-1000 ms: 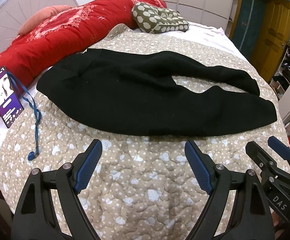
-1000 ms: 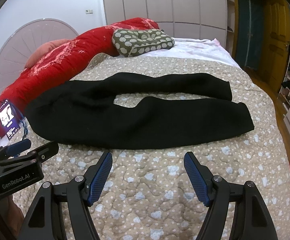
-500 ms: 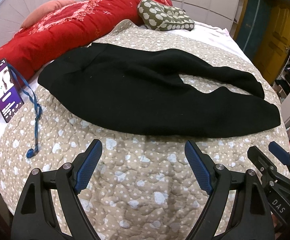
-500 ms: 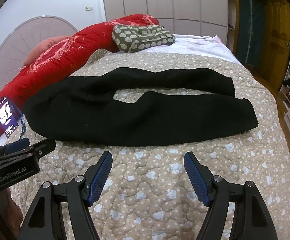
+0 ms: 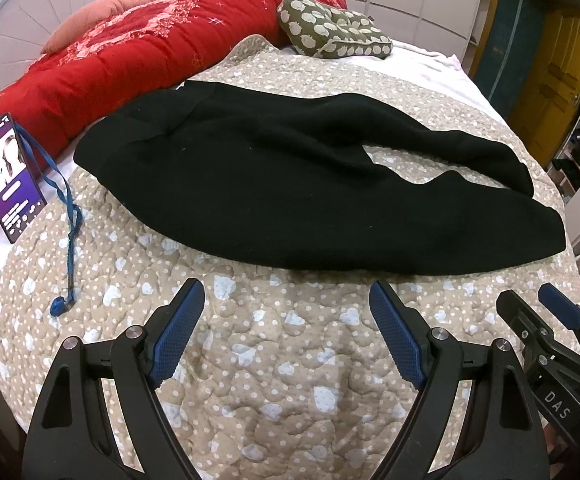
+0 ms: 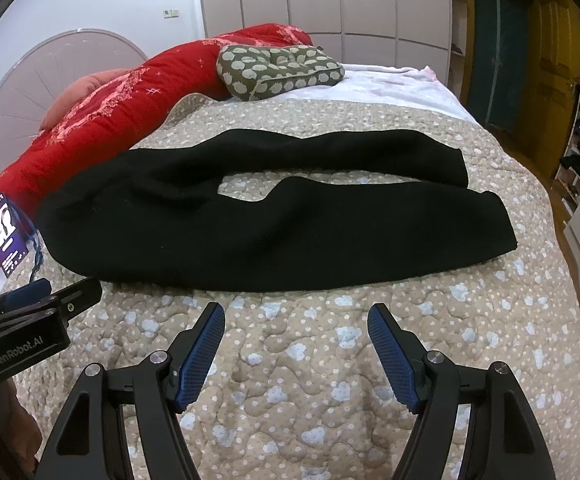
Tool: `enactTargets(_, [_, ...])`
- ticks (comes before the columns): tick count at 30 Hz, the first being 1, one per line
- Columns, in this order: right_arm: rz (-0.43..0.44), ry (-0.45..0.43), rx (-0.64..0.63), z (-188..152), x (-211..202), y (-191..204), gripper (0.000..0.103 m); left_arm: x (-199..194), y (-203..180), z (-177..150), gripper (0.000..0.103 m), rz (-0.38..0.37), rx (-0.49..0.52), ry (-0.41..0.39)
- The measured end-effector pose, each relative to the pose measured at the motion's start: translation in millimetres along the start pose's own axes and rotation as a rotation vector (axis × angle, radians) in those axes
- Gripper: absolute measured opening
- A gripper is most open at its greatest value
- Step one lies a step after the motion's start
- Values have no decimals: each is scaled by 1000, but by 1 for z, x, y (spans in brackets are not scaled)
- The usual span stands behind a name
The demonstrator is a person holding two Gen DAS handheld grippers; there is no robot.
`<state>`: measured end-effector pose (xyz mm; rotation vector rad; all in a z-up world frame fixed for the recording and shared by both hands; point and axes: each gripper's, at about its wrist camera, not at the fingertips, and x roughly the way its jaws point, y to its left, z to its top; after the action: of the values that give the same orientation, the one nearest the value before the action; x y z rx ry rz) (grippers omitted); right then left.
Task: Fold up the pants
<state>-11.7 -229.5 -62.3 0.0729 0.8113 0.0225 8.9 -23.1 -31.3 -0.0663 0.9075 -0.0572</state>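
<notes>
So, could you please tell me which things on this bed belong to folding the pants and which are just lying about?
Part of the job:
- black pants, spread flat on the quilt
- left tool, open
- right tool, open

Just lying about:
- red duvet
- spotted cushion
- purple card on a blue lanyard
</notes>
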Motion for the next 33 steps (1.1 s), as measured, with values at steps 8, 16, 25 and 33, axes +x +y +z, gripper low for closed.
enactTargets(8, [-11,17,2,-1,5,-2,72,3,1,1,85,-3,-9,13])
enactTargets(16, [-10,27,8,-1,10,-5,72,6,9,5,85,-2,-32,21])
enactTargets(25, [-16,32,22,-1,12,-10,72,10,27,10,85,4,-73,32])
enactTargets(33, [-20,19,57,-2,12,-39,72,16,77,21,85,21,-200,35])
